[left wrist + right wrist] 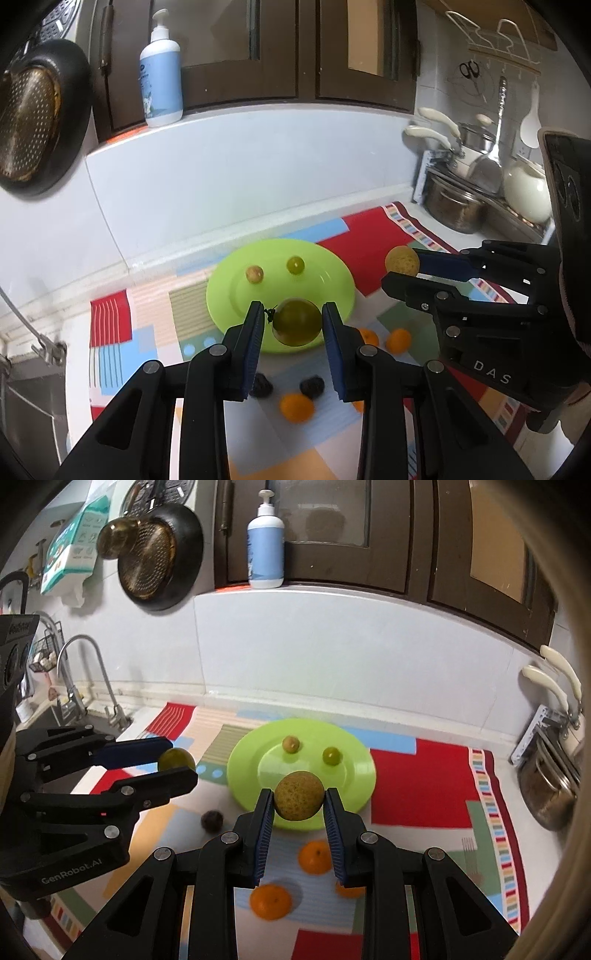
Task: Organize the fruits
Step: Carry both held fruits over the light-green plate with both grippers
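Observation:
My left gripper [293, 321] is shut on a dark green round fruit [297, 322] with a small stem, held above the near rim of the lime green plate [332, 284]. My right gripper [299, 801] is shut on a rough tan-yellow fruit [300, 800], also above the plate [354, 771]. Each gripper shows in the other's view: the right one [400, 271] with its tan fruit [402, 260], the left one [181, 762] with its green fruit [176, 758]. A small tan fruit [255, 274] and a small green fruit [296, 265] lie on the plate.
Several oranges [314, 856] [270, 901] and dark fruits [312, 386] [212, 819] lie on the patterned mat [417, 786] in front of the plate. Pots [456, 206] stand at the right, a faucet [74, 672] and sink at the left, a pump bottle [160, 74] on the ledge.

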`<state>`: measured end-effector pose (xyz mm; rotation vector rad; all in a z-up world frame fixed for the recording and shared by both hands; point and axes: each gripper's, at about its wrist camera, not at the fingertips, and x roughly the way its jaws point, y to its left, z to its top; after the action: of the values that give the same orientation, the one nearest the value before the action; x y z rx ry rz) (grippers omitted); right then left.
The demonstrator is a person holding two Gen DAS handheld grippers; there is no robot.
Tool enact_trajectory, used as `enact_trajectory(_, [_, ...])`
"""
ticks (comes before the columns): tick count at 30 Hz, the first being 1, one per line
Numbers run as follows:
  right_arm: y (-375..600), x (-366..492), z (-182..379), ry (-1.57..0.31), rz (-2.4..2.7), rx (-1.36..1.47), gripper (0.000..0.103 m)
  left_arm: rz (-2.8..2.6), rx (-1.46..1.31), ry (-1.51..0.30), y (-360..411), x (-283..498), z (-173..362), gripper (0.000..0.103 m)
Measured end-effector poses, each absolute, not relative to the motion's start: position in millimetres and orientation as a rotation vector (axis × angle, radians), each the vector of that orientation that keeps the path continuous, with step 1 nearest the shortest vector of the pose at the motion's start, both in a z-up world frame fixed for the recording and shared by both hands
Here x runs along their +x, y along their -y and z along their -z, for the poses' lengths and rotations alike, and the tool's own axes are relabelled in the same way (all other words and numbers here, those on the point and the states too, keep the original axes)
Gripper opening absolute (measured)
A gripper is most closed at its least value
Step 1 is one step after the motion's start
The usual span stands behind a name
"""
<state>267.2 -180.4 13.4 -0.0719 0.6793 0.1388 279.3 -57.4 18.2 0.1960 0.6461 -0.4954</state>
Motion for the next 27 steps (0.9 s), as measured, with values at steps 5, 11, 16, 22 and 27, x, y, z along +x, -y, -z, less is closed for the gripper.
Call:
enact_trajectory(5, [189.8,292.3,-20.0,-0.670,-0.136,-0.052,0.029,0.489,0.183,-0.642,64.1,302.0,-24.1,0.032])
enact_trajectory(11, [195.3,325.1,-18.5,-0.679,-0.145,-0.038,0.029,0.474,0.198,-0.641,73.6,334.6,-24.8,0.032])
enact_trajectory(16, [197.9,357.0,-8.5,-0.712,-0.157,-0.028,0.029,0.464,0.196,-0.660,78.6,364.4,-17.4,0.032])
enact_trajectory(22, [205.2,398.1,7.8,-0.769,-0.170,0.001,0.029,0.460,0.188,-0.699,83.3,398.4,-3.8,0.032])
enact_trajectory(27, [209.6,425.8,23.1,-0.810,-0.167,0.008,0.029,0.461,0.191,-0.733,87.4,421.9,12.3,0.032])
